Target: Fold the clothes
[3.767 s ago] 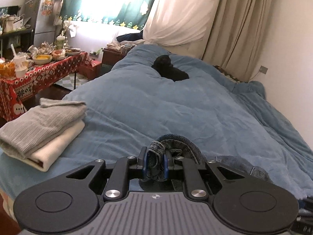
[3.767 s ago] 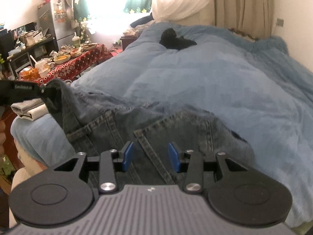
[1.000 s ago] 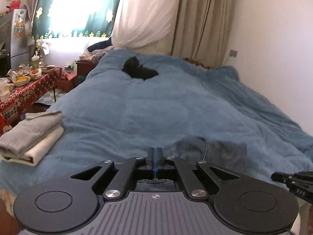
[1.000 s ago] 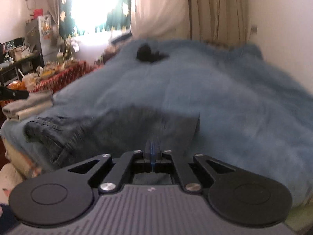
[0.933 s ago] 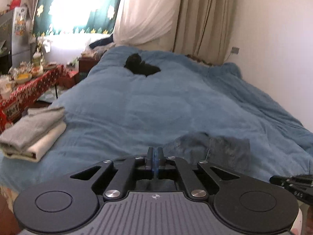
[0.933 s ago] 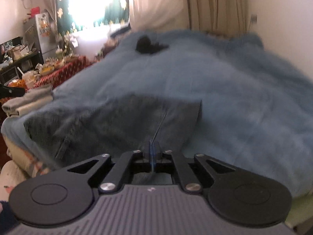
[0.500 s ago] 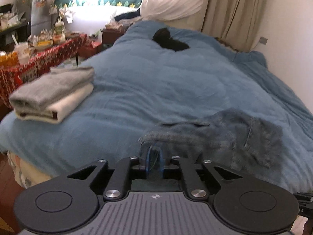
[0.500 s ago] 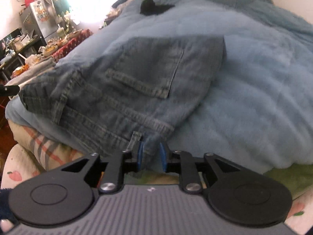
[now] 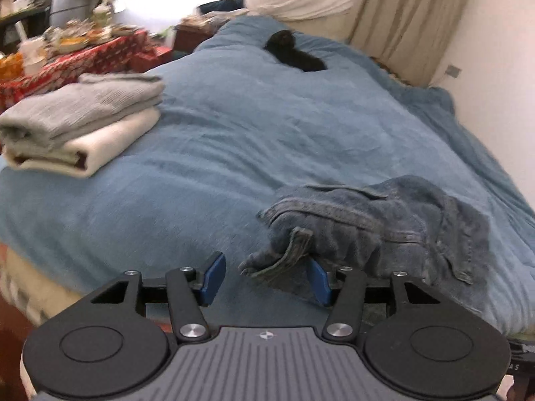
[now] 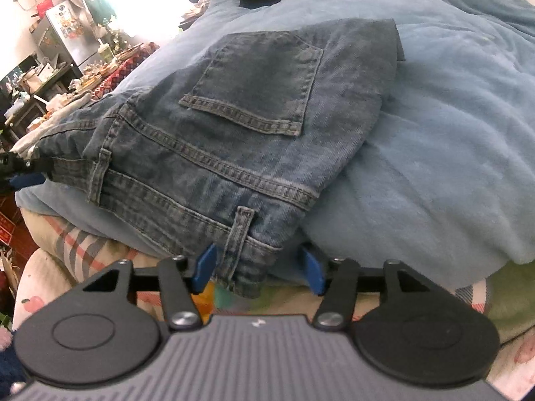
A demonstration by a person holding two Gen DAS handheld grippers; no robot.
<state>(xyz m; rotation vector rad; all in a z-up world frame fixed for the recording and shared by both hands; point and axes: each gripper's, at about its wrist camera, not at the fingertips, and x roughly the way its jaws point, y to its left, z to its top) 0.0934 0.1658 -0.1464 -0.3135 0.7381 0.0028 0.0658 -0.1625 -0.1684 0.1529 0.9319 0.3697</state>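
Both grippers stand wide, just opened, gripping nothing: left gripper (image 9: 264,279) at the jeans (image 10: 254,113) waistband's left corner, right gripper (image 10: 257,272) around its right corner. Jeans lie folded on the bed's (image 9: 301,127) near edge; I'd back straight out, avoiding the belt loop (image 10: 239,230).

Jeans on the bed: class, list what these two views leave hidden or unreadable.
- Jeans legs: right wrist view, folded under the top layer.
- Jeans' near hem: left wrist view, behind the left gripper body.
- Side-table items: left wrist view, blurred and small.
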